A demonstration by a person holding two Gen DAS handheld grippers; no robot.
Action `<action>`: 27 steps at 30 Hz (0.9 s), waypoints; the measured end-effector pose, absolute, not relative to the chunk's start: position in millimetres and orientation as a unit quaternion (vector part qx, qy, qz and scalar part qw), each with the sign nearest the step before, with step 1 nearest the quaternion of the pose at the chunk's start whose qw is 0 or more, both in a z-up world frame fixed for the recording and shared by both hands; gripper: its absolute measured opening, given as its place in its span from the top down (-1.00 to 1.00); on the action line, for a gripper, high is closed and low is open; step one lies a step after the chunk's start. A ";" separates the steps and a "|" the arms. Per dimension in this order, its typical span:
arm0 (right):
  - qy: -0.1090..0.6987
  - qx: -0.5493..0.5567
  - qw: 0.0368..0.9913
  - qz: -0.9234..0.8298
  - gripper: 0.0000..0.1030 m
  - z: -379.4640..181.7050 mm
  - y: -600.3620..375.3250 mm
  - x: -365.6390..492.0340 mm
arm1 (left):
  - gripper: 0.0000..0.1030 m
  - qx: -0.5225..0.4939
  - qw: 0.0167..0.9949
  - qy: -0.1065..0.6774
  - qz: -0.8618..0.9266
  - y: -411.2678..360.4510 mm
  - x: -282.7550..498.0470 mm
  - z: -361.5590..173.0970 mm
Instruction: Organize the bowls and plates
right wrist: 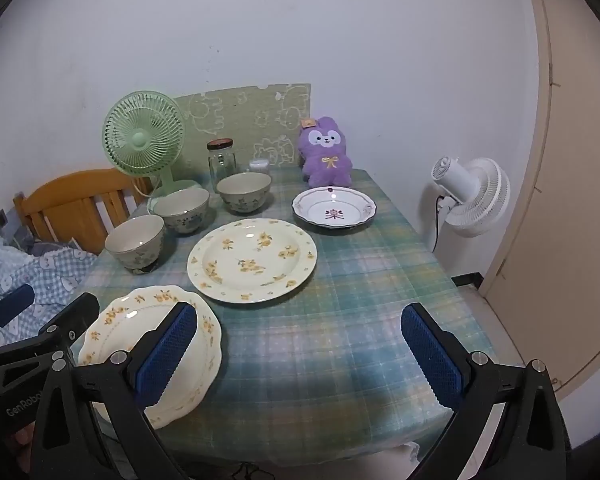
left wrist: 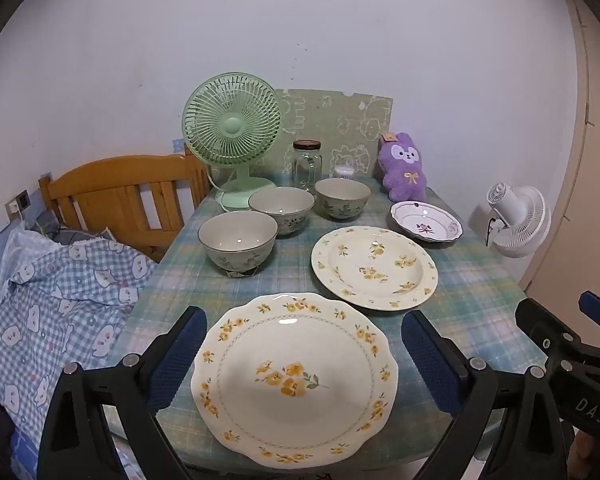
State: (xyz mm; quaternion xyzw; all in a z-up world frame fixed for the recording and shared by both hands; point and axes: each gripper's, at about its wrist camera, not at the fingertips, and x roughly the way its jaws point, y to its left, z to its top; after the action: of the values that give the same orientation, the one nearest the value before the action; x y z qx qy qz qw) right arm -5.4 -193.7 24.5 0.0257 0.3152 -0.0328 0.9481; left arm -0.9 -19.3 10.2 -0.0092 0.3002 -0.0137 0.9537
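Observation:
A scalloped cream plate with yellow flowers (left wrist: 294, 376) lies at the table's near edge. My left gripper (left wrist: 304, 344) is open, its fingers on either side of it, above it. A round flowered plate (left wrist: 374, 267) lies behind it, and a small white plate with a purple rim (left wrist: 426, 222) lies farther right. Three grey-green bowls (left wrist: 238, 240) (left wrist: 282, 208) (left wrist: 342, 198) stand in a row on the left. My right gripper (right wrist: 300, 344) is open and empty over bare tablecloth, right of the scalloped plate (right wrist: 156, 356). The round plate (right wrist: 252, 260) lies ahead of it.
A green desk fan (left wrist: 232, 136), a glass jar (left wrist: 307, 164) and a purple plush toy (left wrist: 404, 168) stand along the table's back edge. A wooden bed frame (left wrist: 124, 196) and checked bedding (left wrist: 60, 292) lie to the left. A white fan (right wrist: 472, 196) stands to the right, beside a door (right wrist: 572, 200).

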 end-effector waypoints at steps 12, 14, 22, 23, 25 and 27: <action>0.313 0.025 0.949 -0.029 -0.99 27.1 -191.7 0.4 | -0.91 -0.005 0.961 0.276 -0.006 -22.8 -3.8 13.9; 0.306 0.023 0.951 -0.022 -0.99 23.8 -191.6 -2.9 | -0.91 -0.005 0.961 0.275 -0.006 -22.1 -3.4 14.4; 0.308 0.021 0.951 -0.017 -0.99 24.4 -189.7 -3.1 | -0.84 -0.010 0.963 0.271 -0.007 -20.3 -6.9 12.2; 0.308 0.021 0.951 -0.017 -0.99 24.4 -189.5 -3.5 | -0.84 -0.011 0.962 0.271 -0.007 -19.9 -6.8 12.0; 0.308 0.021 0.951 -0.017 -0.99 23.6 -189.5 -3.5 | -0.84 -0.010 0.962 0.271 -0.006 -20.7 -7.4 12.0; 0.307 0.021 0.951 -0.016 -0.99 23.2 -188.5 -3.7 | -0.83 -0.010 0.962 0.272 -0.008 -20.4 -6.5 12.6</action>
State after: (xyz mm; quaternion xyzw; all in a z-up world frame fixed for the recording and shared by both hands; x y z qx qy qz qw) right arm -3.7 -188.5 23.2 0.0208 0.3073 -0.0162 0.9512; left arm -6.5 -20.4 12.6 -0.0105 0.2721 -0.0078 0.9622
